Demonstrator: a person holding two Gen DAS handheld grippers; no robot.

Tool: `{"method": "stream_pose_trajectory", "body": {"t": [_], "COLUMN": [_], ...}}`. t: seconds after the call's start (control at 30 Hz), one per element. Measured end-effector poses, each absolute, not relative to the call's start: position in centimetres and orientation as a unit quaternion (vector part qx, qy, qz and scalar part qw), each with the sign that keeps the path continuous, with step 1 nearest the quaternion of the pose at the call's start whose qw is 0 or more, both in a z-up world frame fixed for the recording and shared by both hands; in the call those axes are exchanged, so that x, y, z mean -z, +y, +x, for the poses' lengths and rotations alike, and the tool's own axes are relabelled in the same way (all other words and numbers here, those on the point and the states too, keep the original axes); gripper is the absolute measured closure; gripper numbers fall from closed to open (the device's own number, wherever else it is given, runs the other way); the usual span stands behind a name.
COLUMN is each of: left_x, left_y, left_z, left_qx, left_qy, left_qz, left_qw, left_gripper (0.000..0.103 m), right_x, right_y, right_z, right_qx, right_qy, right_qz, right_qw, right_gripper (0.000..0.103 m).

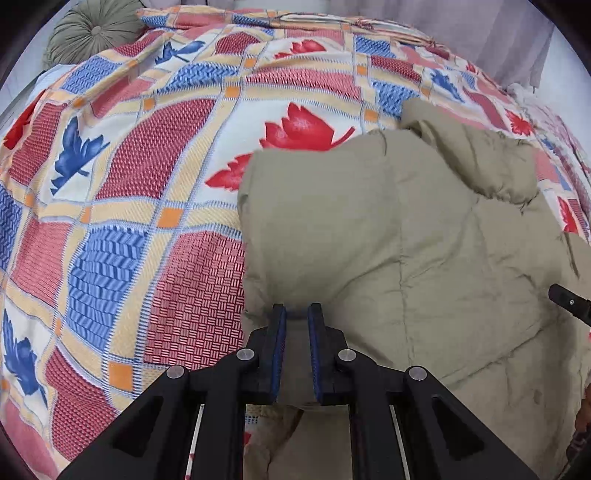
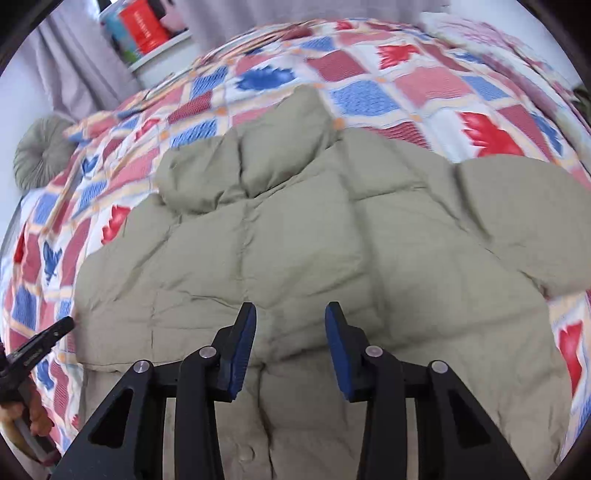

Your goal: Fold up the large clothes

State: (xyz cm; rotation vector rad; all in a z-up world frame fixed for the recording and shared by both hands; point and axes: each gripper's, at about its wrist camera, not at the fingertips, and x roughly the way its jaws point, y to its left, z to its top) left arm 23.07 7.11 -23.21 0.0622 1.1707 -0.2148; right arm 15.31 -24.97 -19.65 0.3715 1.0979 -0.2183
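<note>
A beige quilted puffer jacket [image 1: 424,229] lies spread on a patchwork bedspread [image 1: 129,184]. My left gripper [image 1: 297,314] is shut on a fold of the jacket at its left edge, with fabric pinched between the blue pads. In the right wrist view the jacket [image 2: 295,229] fills the middle, its collar bunched at the far side. My right gripper [image 2: 291,314] hovers open over the jacket's near part with nothing pinched between its fingers. The left gripper's black fingers [image 2: 48,334] show at the jacket's left edge, and a hand [image 2: 33,417] holds that tool.
The bedspread [image 2: 406,85] has red, blue and cream squares with leaf prints. A round green cushion [image 1: 92,31] sits at the bed's far corner. Grey curtains [image 1: 498,37] hang behind the bed. A white shelf with a red box [image 2: 144,29] stands beyond it.
</note>
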Motion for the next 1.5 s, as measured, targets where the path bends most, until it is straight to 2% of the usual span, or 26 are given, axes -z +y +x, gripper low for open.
{"method": "stream_pose_trajectory", "body": {"t": [0.07,0.13,0.27,0.4,0.57,0.73,0.77,0.8,0.83,0.87,1.2,1.27,1.33,1.5], "left_x": [24.0,24.1,23.5,21.6,19.5,18.0,17.8,17.7,17.6,17.2,17.0,17.1,17.3,17.2], "left_y": [6.9,6.7,6.6,6.3,4.5,1.6,0.8,0.0,-0.7,-1.3,-10.4,-12.1,-13.7,-17.0], "left_z": [22.9,22.9,23.0,22.0,19.3,16.1,15.5,14.9,14.5,13.8,9.7,9.0,8.3,7.1], "left_qx": [0.097,0.096,0.083,0.078,0.098,0.134,0.142,0.15,0.154,0.153,0.202,0.207,0.215,0.229], "left_qy": [0.548,0.548,0.553,0.553,0.556,0.563,0.565,0.568,0.57,0.562,0.561,0.564,0.572,0.576], "left_qz": [0.03,0.038,0.052,0.061,0.059,0.036,0.033,0.031,0.028,0.021,0.068,0.08,0.087,0.097], "left_qw": [0.83,0.83,0.827,0.827,0.823,0.815,0.812,0.809,0.807,0.813,0.8,0.795,0.786,0.779], "left_gripper": [0.089,0.089,0.089,0.089,0.089,0.089,0.08,0.061,0.008,0.0,0.0,0.0,0.0,0.0], "right_x": [21.2,21.9,21.7,21.4,20.1,19.6,19.5,19.4,19.4,19.3,18.4,18.2,17.9,17.9], "right_y": [-25.3,-26.2,-28.1,-31.3,-32.5,-33.4,-33.7,-34.0,-34.3,-34.6,-39.5,-41.4,-43.7,-50.1], "right_z": [15.8,15.0,12.9,10.1,6.6,3.1,2.3,1.4,0.5,-0.1,-5.8,-7.0,-8.3,-11.2], "right_qx": [0.118,0.123,0.147,0.122,0.103,0.1,0.101,0.102,0.102,0.103,0.137,0.147,0.164,0.208], "right_qy": [0.53,0.529,0.531,0.522,0.517,0.519,0.519,0.519,0.519,0.519,0.496,0.48,0.461,0.41], "right_qz": [0.18,0.196,0.211,0.317,0.354,0.385,0.39,0.396,0.401,0.404,0.436,0.45,0.464,0.503], "right_qw": [0.82,0.816,0.807,0.783,0.772,0.756,0.754,0.75,0.748,0.746,0.739,0.739,0.739,0.732], "right_gripper": [0.065,0.072,0.071,0.068,0.05,0.046,0.045,0.045,0.045,0.045,0.037,0.024,0.017,0.011]}}
